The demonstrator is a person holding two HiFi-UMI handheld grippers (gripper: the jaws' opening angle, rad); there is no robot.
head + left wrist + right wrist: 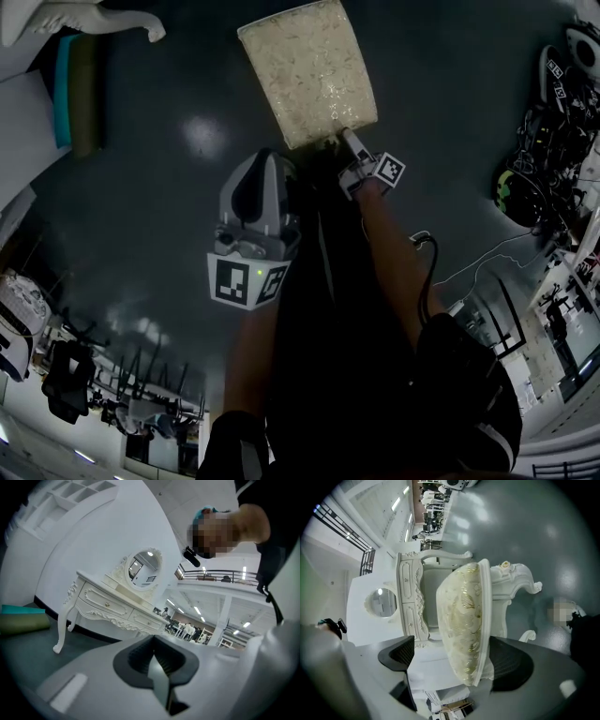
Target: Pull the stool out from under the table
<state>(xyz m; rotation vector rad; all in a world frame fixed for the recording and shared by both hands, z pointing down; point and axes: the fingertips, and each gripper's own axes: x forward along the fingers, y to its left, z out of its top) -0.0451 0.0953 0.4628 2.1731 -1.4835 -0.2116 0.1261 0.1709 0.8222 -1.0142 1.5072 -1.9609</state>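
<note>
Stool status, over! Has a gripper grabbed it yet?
Left gripper shut, empty, held back. Right gripper open, stool seat edge between its jaws, not clamped. Nothing seen blocking it.

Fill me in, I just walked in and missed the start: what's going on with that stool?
A person holds a hand-held gripper in each hand. The right hand-held gripper has the near edge of the stool between its wide jaws. One pad stands apart from the seat, so it is not clamped. The left hand-held gripper is shut on nothing and is not at the stool. The stool seems to stand on open floor, clear of the white dressing table.
</note>
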